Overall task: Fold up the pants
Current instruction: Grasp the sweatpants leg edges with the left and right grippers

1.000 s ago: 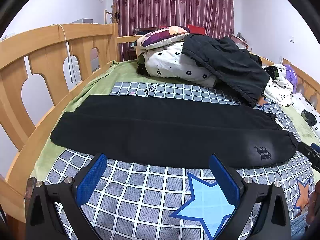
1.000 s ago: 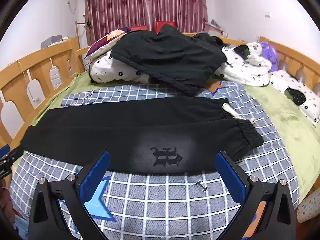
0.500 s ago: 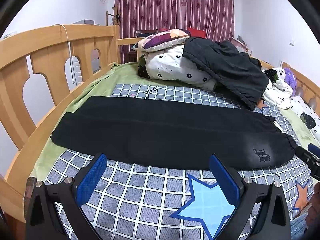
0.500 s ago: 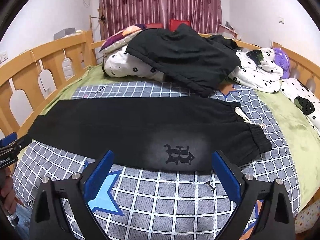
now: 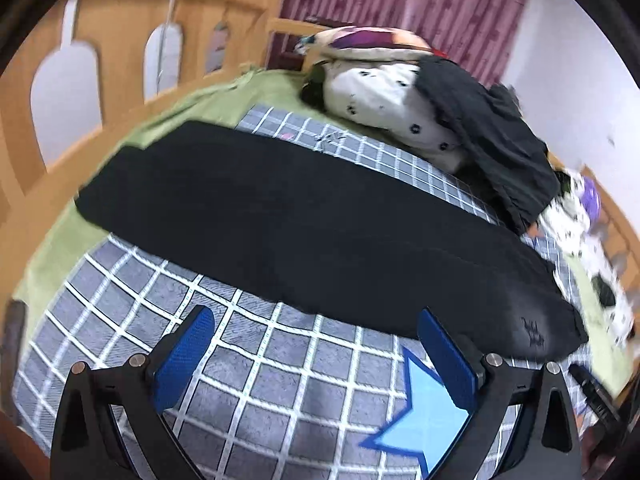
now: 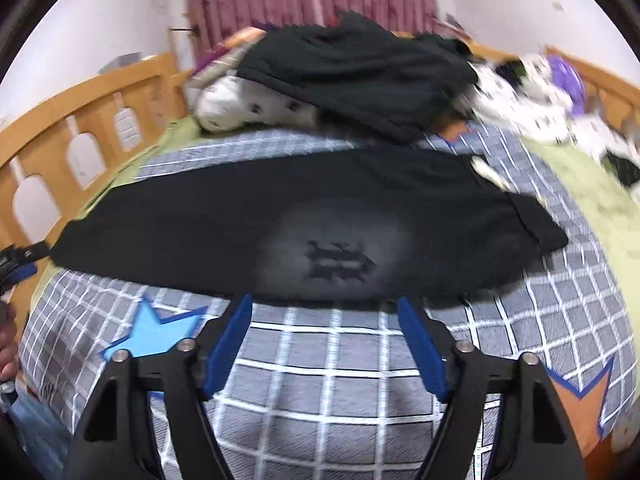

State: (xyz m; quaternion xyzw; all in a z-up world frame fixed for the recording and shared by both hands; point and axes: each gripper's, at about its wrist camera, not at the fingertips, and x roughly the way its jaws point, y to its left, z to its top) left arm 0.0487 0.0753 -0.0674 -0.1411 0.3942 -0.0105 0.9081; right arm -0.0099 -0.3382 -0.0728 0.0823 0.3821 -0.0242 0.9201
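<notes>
Black pants (image 5: 304, 224) lie flat across the checked blanket, legs folded onto each other, cuffs at the left, waistband at the right. A dark printed logo (image 6: 338, 262) sits on a faded patch near the waist. My left gripper (image 5: 316, 320) is open and empty, just in front of the pants' near edge. My right gripper (image 6: 324, 304) is open and empty, its tips at the near edge below the logo. The pants also fill the middle of the right wrist view (image 6: 280, 216).
A wooden bed rail (image 5: 120, 32) runs along the left side. Pillows and a dark garment (image 5: 492, 136) are piled at the far end. Spotted bedding (image 6: 532, 96) lies at the right. The grey checked blanket (image 5: 280, 392) with blue stars covers the near bed.
Both grippers have moved forward and down toward the pants' near edge. The right gripper's fingers have narrowed somewhat. Both views are blurred by motion.
</notes>
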